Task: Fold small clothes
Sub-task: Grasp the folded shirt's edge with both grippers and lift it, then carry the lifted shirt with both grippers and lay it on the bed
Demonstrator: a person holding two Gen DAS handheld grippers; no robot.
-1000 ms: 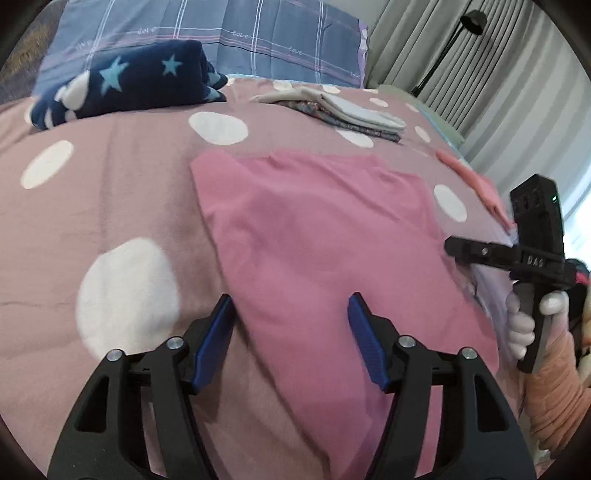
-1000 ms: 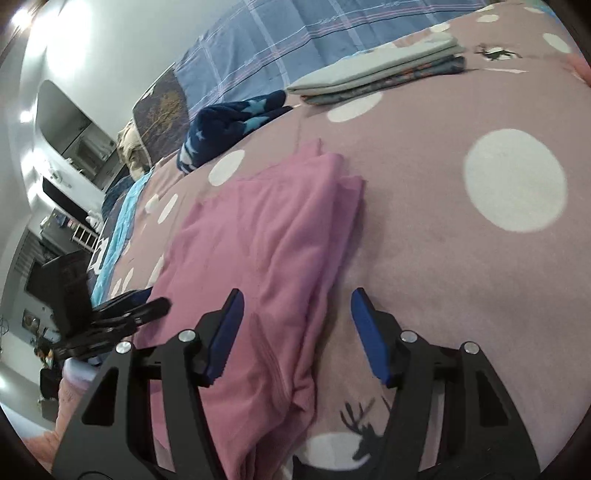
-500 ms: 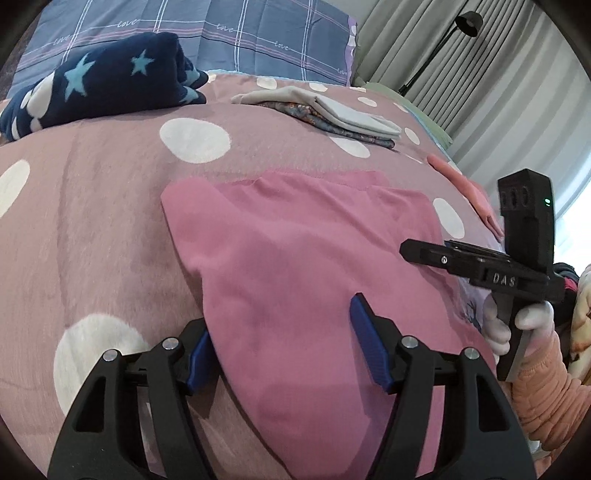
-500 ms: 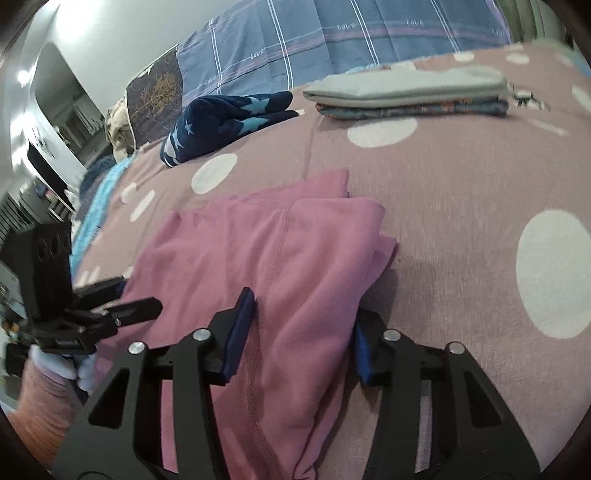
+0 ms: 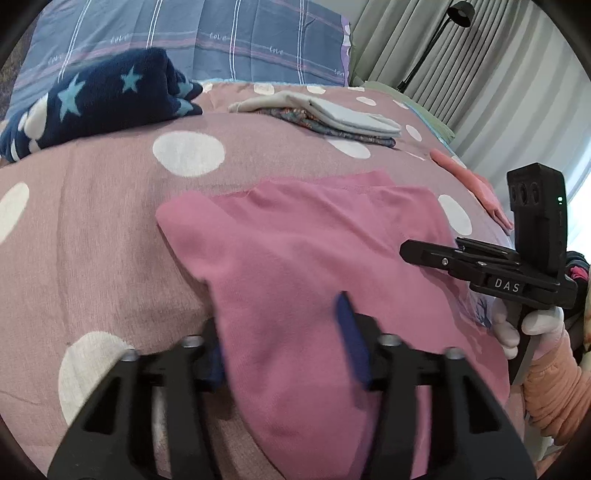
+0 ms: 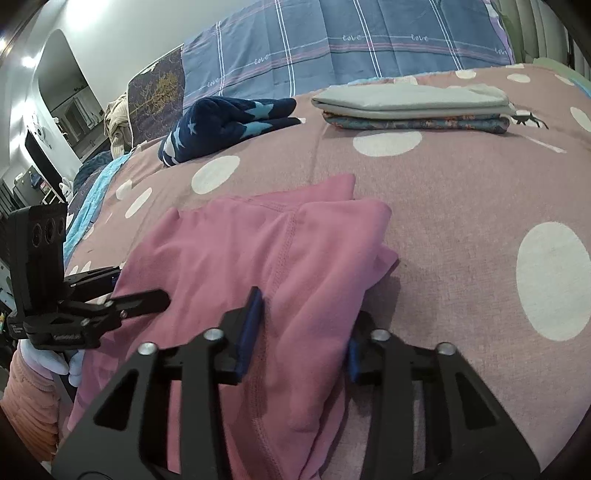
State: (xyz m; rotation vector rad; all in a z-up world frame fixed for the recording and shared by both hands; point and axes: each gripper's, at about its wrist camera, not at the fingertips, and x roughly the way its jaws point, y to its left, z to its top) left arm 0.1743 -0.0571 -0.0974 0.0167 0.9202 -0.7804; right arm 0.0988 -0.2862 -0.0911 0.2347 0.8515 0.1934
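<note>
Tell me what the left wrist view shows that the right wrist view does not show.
Only the left wrist view: a floor lamp, grey curtains and a coral garment near the bed's edge. Only the right wrist view: a room with a white fan beyond the bed. Both: the pink garment with fabric between both grippers' fingers, the star blanket and the folded stack.

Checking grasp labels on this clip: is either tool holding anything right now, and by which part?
Both straddle the pink garment: left tool at its near left edge, right tool at its near right folded edge. Whether either is clamped cannot be told.
</note>
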